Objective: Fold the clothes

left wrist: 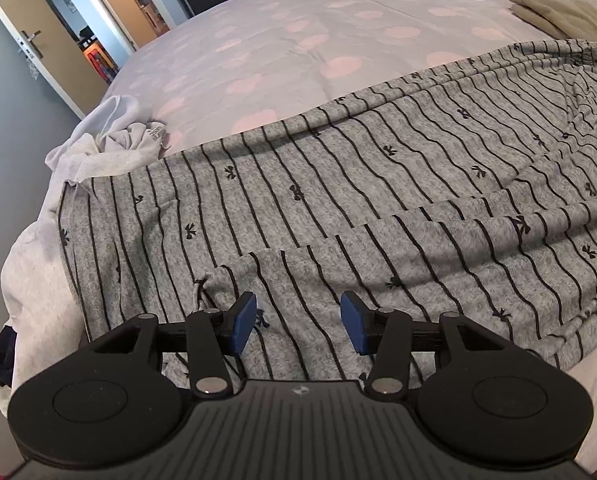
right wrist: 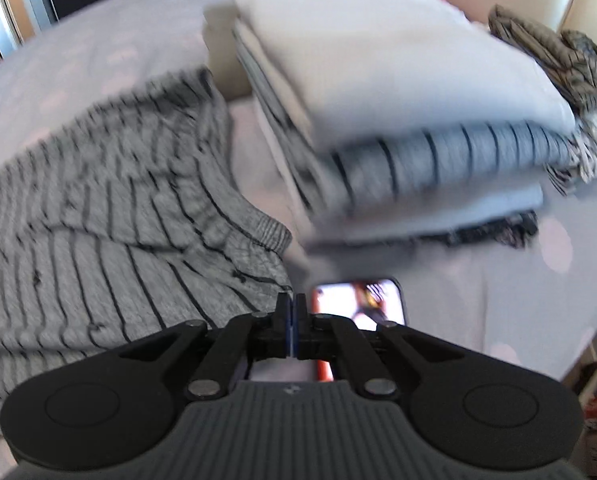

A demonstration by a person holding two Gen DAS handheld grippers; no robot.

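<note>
Grey striped trousers with small black bows lie spread across the bed, one leg folded over the other. My left gripper is open just above the folded leg near its cuff, holding nothing. In the blurred right wrist view the trousers' waistband end lies at the left. My right gripper is shut with the pads pressed together, at the waistband corner; whether cloth is pinched between them is not visible.
A stack of folded clothes stands close on the right. A lit phone lies on the sheet by the right gripper. A crumpled white garment hangs at the bed's left corner. A beige garment lies far right. The dotted bedsheet stretches behind.
</note>
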